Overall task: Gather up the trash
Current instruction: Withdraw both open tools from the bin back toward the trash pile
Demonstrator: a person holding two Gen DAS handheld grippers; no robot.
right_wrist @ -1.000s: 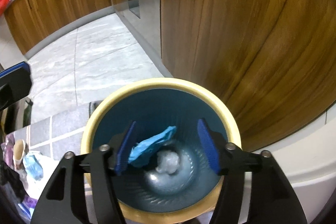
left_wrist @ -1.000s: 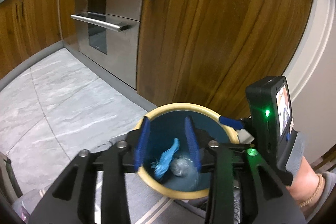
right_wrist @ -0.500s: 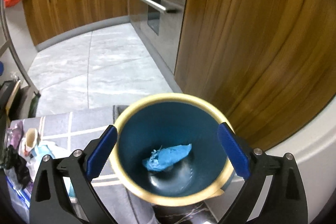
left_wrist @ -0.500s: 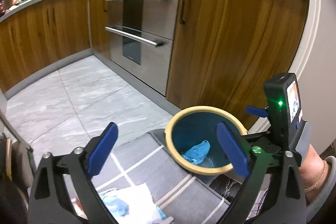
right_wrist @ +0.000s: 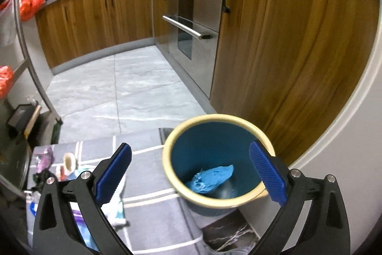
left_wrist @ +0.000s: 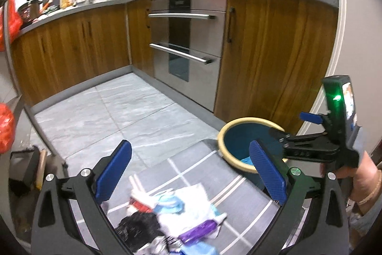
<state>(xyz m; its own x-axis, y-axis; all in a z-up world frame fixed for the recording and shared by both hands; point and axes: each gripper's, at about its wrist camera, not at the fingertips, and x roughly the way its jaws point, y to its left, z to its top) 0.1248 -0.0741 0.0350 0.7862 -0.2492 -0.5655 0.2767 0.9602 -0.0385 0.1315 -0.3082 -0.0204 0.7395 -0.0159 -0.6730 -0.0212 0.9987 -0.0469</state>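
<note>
Blurred wrappers and tissues (left_wrist: 181, 214) lie heaped on the grey mat below your spread left gripper (left_wrist: 191, 173), while your right gripper (right_wrist: 191, 173), jaws wide, hangs above the cream-rimmed blue bin (right_wrist: 241, 121) holding crumpled blue trash (right_wrist: 211, 177).

Left gripper (left_wrist: 190, 172) wide open, blue fingers (left_wrist: 267, 172) spread, nothing between. Right gripper (right_wrist: 190, 173) also wide open, empty, seen side-on from the left view (left_wrist: 308, 135), held by bare right hand (left_wrist: 353, 181).
</note>
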